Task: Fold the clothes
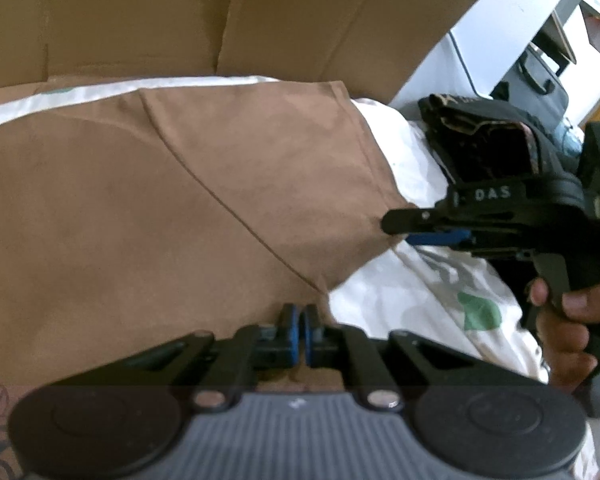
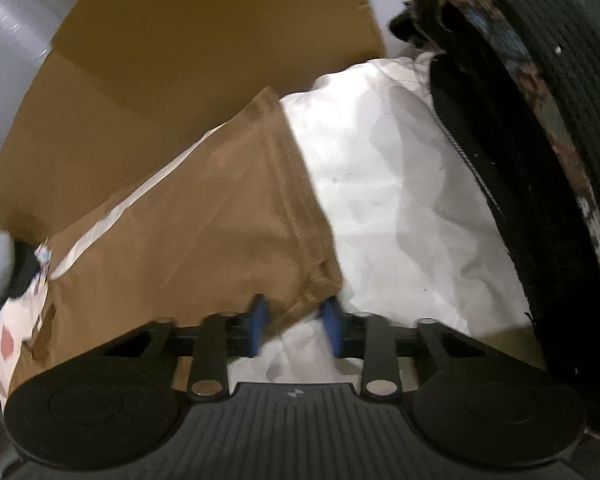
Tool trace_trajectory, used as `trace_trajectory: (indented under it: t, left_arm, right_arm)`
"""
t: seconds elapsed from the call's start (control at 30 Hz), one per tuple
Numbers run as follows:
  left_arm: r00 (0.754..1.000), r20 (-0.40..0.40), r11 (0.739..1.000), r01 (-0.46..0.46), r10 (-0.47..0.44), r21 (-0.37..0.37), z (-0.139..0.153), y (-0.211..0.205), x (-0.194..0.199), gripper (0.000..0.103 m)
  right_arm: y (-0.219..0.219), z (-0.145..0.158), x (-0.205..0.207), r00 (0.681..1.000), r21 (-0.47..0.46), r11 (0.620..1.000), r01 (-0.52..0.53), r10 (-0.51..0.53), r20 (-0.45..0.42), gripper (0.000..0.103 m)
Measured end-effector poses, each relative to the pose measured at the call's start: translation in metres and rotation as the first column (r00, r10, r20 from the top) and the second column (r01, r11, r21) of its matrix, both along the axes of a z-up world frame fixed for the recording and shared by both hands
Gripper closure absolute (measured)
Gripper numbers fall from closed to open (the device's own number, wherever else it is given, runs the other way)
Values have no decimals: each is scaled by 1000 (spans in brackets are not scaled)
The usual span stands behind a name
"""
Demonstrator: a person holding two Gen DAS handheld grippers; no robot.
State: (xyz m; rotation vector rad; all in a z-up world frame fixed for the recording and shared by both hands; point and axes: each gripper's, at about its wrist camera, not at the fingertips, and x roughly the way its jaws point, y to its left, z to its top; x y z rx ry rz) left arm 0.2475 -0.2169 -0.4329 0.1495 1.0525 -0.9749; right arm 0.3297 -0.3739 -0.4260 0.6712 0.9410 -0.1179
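**Brown garment spread on white sheet, both claws at its edges**

While I watched both wrist feeds, the work surface was a white sheet [image 1: 396, 304] with a green printed patch, rumpled and bright on the right. Behind it stood one cardboard panel [image 1: 228, 16], and far right I saw a pale wall and a dark case [image 1: 540, 76]. One brown garment [image 1: 148, 208] lay flat across the sheet, its sleeve folded over the body toward the right. One pile of dark clothing [image 1: 492, 140] sat on the sheet at the far right.

My left gripper [image 1: 300, 334] pointed away from me at the garment's near edge, its two blue pads almost together; I could not tell whether cloth sat between them. My right gripper [image 2: 296, 326] was level, its pads clearly apart with the sleeve's corner lying between them. In the left feed, one hand [image 1: 568, 328] gripped its trigger handle.
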Motion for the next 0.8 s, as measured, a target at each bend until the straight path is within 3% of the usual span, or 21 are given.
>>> trace_trajectory:
  t: [0.07, 0.3, 0.43, 0.73, 0.8]
  left_arm:
    - [1000, -1, 1000, -2, 2, -3, 0, -1, 0, 100]
    - [1000, -8, 1000, -10, 10, -13, -1, -5, 0, 102]
    - [998, -55, 999, -23, 21, -45, -4, -2, 3, 103]
    - [995, -91, 997, -46, 40, -58, -9, -4, 4, 103]
    - [985, -142, 992, -104, 94, -66, -12, -1, 7, 103]
  right_arm:
    - [-5, 0, 3, 1000, 26, 999, 29, -29, 2, 98]
    - [-1, 23, 1, 996, 9, 1000, 5, -6, 93, 100]
    - [4, 35, 0, 991, -2, 1000, -15, 15, 132, 100]
    - [20, 59, 1, 971, 41, 993, -107, 95, 220, 101]
    - [25, 62, 2, 965, 46, 991, -129, 114, 234, 101]
